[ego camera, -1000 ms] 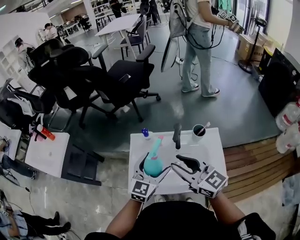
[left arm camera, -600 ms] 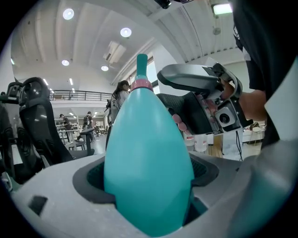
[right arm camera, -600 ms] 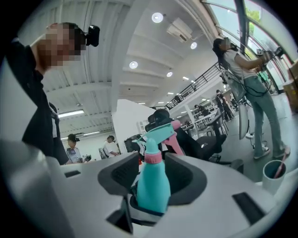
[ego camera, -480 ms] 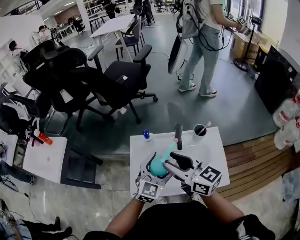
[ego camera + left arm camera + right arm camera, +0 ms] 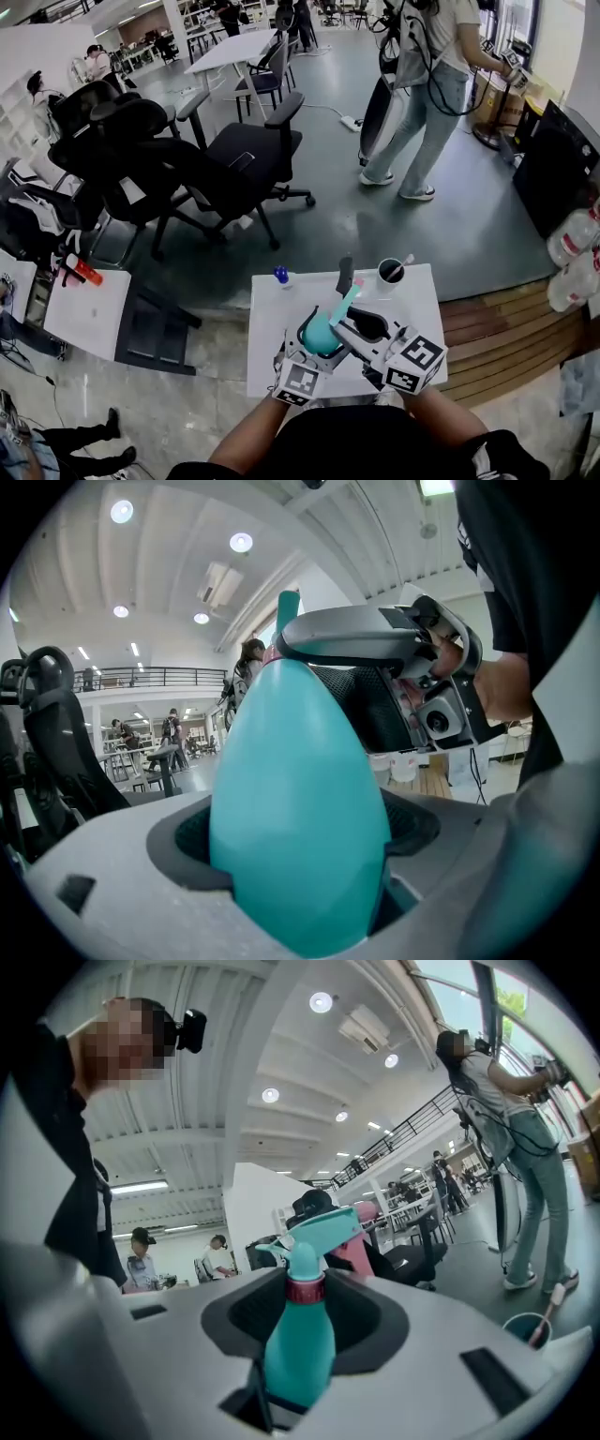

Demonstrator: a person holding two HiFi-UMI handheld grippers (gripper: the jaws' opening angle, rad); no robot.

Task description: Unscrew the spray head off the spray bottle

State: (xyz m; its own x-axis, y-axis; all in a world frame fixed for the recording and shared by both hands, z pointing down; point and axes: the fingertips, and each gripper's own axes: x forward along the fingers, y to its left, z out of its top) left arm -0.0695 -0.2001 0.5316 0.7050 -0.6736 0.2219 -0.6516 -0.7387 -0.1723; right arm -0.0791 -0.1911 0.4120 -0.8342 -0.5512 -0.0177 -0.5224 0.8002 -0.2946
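A teal spray bottle (image 5: 321,335) hangs tilted over the white table (image 5: 272,314), with its spray head (image 5: 345,302) pointing up and to the right. My left gripper (image 5: 317,330) is shut on the bottle's fat body (image 5: 300,799), which fills the left gripper view. My right gripper (image 5: 345,330) comes in from the right. Its jaws have just been closing, and the bottle's neck (image 5: 300,1354) stands between them. They ring it just under the pink collar (image 5: 305,1289), and the trigger head (image 5: 319,1227) rises above them.
At the table's far edge stand a small blue-capped bottle (image 5: 281,275), a dark upright object (image 5: 344,274) and a cup with a stick (image 5: 391,272). Office chairs (image 5: 234,159) fill the floor beyond. A person (image 5: 431,94) stands far right. A white side table (image 5: 89,319) stands left.
The bottle has tipped from upright to leaning right. My right gripper has moved left from beside the bottle onto its neck. The person in the background has walked right.
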